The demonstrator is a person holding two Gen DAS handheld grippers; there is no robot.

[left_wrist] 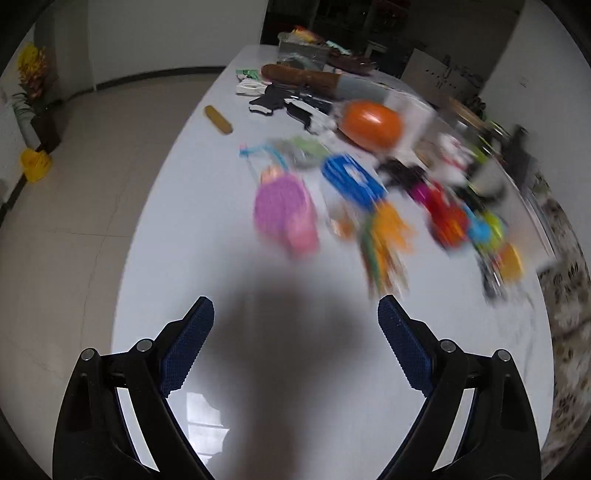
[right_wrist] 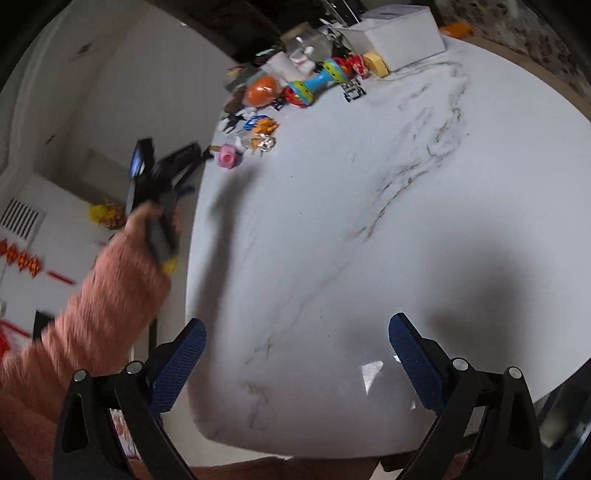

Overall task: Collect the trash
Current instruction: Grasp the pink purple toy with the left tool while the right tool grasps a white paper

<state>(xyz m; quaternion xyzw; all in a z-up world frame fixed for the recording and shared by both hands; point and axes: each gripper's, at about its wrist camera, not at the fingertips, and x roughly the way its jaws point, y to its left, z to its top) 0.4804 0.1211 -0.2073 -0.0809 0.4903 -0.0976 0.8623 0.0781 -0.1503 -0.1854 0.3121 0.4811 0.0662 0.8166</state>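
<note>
A heap of small colourful items lies across the far half of a white marble table (left_wrist: pixel 207 258). Among them are a pink piece (left_wrist: pixel 284 212), a blue packet (left_wrist: pixel 352 179), an orange bundle (left_wrist: pixel 389 230), a red item (left_wrist: pixel 445 214) and an orange ball (left_wrist: pixel 371 122); motion blurs them. My left gripper (left_wrist: pixel 295 314) is open above the bare near part of the table, with nothing between its fingers. In the right wrist view my right gripper (right_wrist: pixel 297 332) is open over bare marble (right_wrist: pixel 332 240), also holding nothing. The left gripper (right_wrist: pixel 162 177) shows there at the table's left edge, held by a hand in a pink sleeve (right_wrist: pixel 103 306).
A white box (right_wrist: pixel 397 35) stands at the far end of the table beside the pile. A brown roll (left_wrist: pixel 299 75), black-and-white items (left_wrist: pixel 291 105) and a tan stick (left_wrist: pixel 218 119) lie further back. Tiled floor (left_wrist: pixel 92 166) runs left of the table, with yellow flowers (left_wrist: pixel 33 70).
</note>
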